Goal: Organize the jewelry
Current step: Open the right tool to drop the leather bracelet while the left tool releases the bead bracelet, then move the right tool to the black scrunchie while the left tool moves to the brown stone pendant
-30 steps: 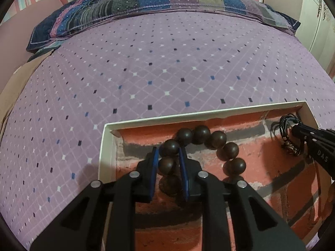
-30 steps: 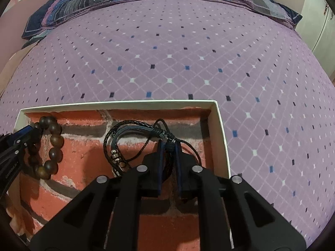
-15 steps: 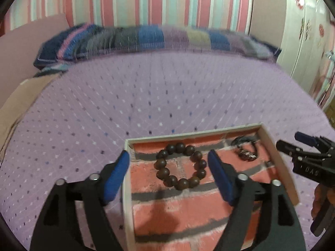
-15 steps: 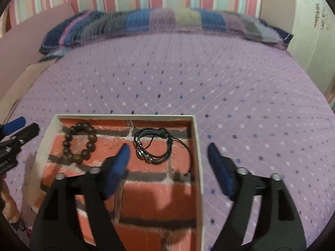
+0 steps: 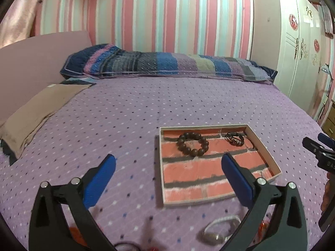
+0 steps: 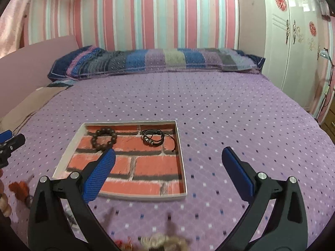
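A shallow white-rimmed tray (image 5: 264, 146) (image 6: 179, 146) with a brick-print floor lies on the purple bed. In it lie a brown wooden bead bracelet (image 5: 192, 144) (image 6: 103, 139) and a black cord bracelet (image 5: 235, 138) (image 6: 152, 139) side by side at the far end. My left gripper (image 5: 167, 179) is open and empty, held back above the tray's near left. My right gripper (image 6: 167, 173) is open and empty above the tray's near right corner. Each gripper's tip shows at the edge of the other's view.
Loose jewelry lies on the bedspread near me: a white and silver piece (image 5: 219, 229), a red item (image 6: 19, 188), a pale furry piece (image 6: 161, 241). A striped pillow (image 5: 163, 64) lies at the bed's head and a tan cloth (image 5: 39, 108) at the left.
Both grippers opened, let go of the bead bracelet and the cord bracelet in the tray, and pulled back and up, so the whole tray and room now show.
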{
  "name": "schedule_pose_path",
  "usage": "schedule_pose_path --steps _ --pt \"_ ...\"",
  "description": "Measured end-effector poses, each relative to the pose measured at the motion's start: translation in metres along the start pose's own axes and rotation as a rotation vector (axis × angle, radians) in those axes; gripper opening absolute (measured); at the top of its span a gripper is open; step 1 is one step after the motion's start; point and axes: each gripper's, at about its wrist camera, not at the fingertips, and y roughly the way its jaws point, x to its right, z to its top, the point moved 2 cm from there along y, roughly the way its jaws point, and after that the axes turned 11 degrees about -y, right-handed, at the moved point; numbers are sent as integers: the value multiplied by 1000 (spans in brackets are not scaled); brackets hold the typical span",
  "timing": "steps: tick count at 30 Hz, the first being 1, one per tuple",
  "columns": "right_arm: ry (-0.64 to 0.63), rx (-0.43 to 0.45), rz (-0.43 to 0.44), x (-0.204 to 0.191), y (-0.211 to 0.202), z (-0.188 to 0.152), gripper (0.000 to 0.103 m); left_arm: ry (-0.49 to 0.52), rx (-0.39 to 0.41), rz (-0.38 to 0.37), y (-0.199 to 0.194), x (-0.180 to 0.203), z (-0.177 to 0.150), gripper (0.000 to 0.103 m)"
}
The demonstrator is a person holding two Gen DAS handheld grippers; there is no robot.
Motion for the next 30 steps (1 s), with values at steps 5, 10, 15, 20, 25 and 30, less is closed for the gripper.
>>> schedule_pose_path --steps 5,10,15,20,25,30 --pt "-6 7 -23 -6 -38 -24 99 -4 28 12 -36 -13 -22 99" --pt "2 13 -31 -8 -67 -51 99 -28 31 7 -61 -22 -47 99" --pt "-13 22 -69 -11 -88 -74 99 -50 11 -13 -69 -24 -73 99" --pt "-51 17 -136 -16 -100 -101 99 -14 -13 34 -72 -19 -104 99" --pt "-62 -4 -164 -17 -100 -139 99 -12 -80 7 -65 -10 -141 99" --pt "-66 -53 -165 -17 -95 -168 99 -5 -141 -18 -55 1 -165 99"
